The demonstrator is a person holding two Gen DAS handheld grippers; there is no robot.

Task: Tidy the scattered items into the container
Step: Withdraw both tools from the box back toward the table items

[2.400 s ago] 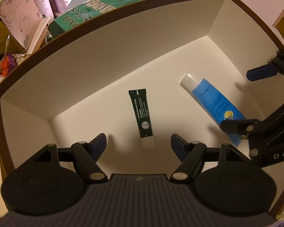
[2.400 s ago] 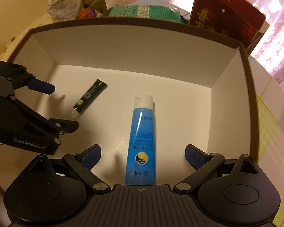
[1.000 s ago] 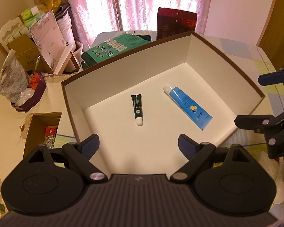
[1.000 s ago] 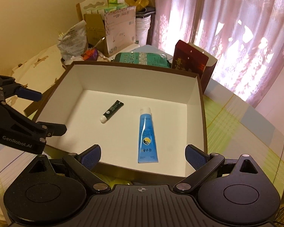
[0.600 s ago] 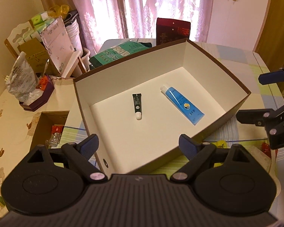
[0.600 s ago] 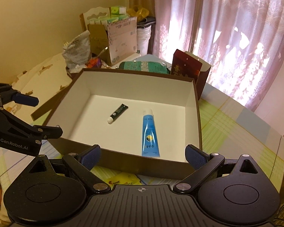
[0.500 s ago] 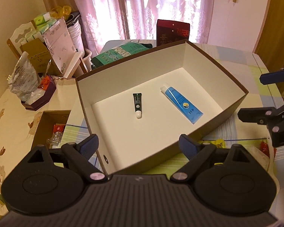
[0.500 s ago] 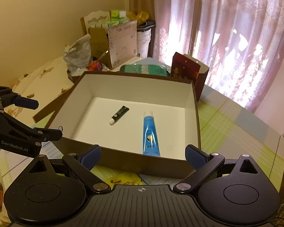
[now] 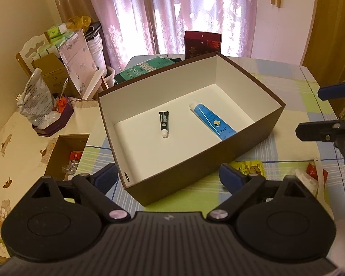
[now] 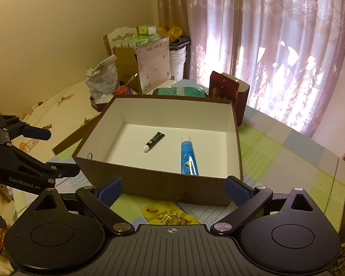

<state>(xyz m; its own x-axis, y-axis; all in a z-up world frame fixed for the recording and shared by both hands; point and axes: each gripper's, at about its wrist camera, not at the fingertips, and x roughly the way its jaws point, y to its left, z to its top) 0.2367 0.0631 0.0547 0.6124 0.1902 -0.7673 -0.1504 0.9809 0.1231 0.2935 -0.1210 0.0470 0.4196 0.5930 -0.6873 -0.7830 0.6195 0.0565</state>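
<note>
Both tubes lie flat on the box [image 9: 195, 174] floor, well apart: small dark tube [image 9: 163, 124] left, blue tube [image 9: 212, 120] right, so neither blocks further drop-ins. Left gripper [image 9: 168, 179] and right gripper [image 10: 172, 189] hang outside the near wall, jaws spread wide, holding nothing. Yellow packet [image 10: 168, 215] lies on the cloth just beside that wall, likely next.

Left gripper [image 9: 169, 177] and right gripper [image 10: 173, 189] both spread wide, empty.
</note>
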